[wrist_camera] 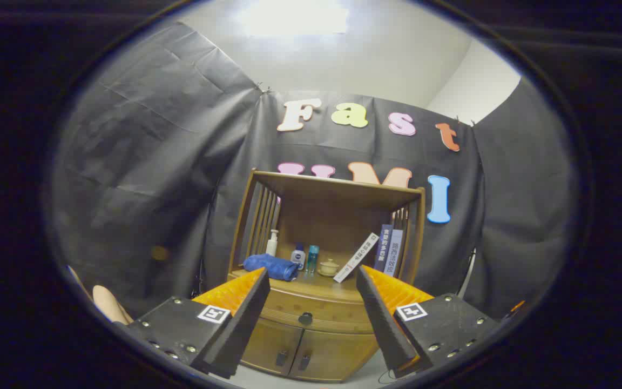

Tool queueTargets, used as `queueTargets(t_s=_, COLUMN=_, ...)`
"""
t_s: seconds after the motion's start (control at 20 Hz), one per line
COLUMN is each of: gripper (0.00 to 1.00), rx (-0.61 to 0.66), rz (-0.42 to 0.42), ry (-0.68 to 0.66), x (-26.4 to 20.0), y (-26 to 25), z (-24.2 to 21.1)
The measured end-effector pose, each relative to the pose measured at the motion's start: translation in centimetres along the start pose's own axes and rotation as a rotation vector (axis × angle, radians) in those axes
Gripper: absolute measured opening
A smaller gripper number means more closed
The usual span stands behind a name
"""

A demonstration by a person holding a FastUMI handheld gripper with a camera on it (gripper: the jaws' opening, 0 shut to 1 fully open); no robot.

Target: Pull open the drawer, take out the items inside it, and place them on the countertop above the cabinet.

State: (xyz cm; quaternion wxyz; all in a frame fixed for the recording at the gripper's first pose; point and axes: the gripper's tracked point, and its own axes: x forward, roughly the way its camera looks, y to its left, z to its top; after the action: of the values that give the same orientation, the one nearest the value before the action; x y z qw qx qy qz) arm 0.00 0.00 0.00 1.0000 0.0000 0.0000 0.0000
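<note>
Gripper point(311, 292) fingers spread, holding nothing; closed drawer point(311, 312) with knob point(305, 318) just beyond, between them.

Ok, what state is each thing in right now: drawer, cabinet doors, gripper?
drawer: shut, knob untouched
cabinet doors: both shut
gripper: open, fingers spread, holding nothing, short of the drawer knob
blue towel: folded, lying on the countertop
books: standing, one white book leaning against them

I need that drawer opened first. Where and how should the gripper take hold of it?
Grip the small dark knob at the middle of the drawer front, coming straight in from the front. It juts out, so the open gripper can likely close around it.
</note>
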Motion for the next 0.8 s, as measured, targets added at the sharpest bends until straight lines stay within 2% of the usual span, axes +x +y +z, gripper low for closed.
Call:
queueTargets(t_s=0.2, gripper=0.96, rx=-0.011, rz=-0.027, ry=-0.016, x=-1.2, y=0.5, z=0.4)
queueTargets(t_s=0.45, gripper=0.96, rx=-0.026, rz=0.004, ry=-0.041, x=-1.4, y=2.4, z=1.0)
queueTargets(t_s=0.8, gripper=0.96, rx=-0.025, rz=0.007, ry=-0.058, x=-1.7, y=2.7, z=1.5)
